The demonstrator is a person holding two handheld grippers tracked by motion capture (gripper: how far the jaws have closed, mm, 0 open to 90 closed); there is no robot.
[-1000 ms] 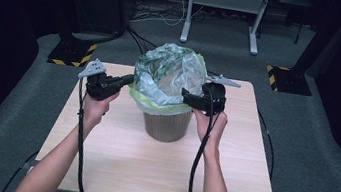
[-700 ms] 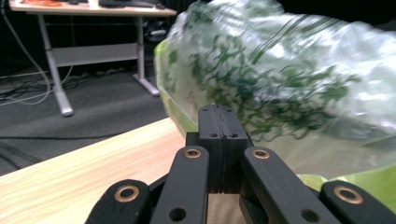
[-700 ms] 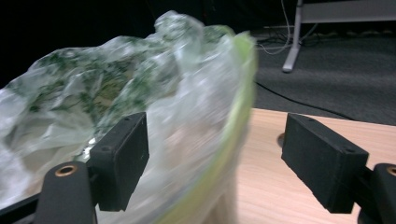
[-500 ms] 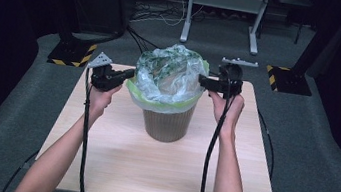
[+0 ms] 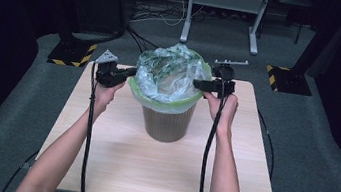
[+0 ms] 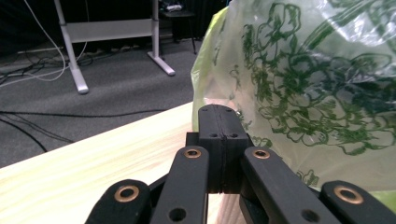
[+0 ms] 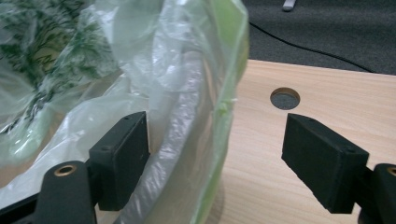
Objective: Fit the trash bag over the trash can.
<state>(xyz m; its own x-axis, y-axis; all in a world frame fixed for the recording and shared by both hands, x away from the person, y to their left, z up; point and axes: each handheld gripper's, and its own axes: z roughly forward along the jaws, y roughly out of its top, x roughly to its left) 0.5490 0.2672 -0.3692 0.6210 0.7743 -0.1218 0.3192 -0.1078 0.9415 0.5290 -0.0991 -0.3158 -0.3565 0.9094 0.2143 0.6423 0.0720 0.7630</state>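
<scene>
A brown bin [image 5: 167,121] stands in the middle of the wooden table [image 5: 147,173]. A clear bag printed with green flowers [image 5: 171,73] lines it, its pale green hem folded over the rim. My left gripper [image 5: 131,73] is at the bin's left rim. Its jaws are shut flat together [image 6: 219,123] right beside the bag [image 6: 303,93], and I see no film between them. My right gripper [image 5: 196,83] is at the right rim and stands open [image 7: 217,149]. One jaw is inside the lined rim [image 7: 196,116] and the other outside over the table.
A round cable hole [image 7: 285,98] is in the tabletop beyond the right gripper. Past the table's far edge lies grey carpet with a white desk frame [image 5: 224,2], loose cables [image 5: 154,15] and two yellow-and-black striped bases [image 5: 71,54].
Both hands have moved farther from the person along the bin's sides, the right one also outward. The bag, puffed up before, now sits lower with its hem around the rim.
</scene>
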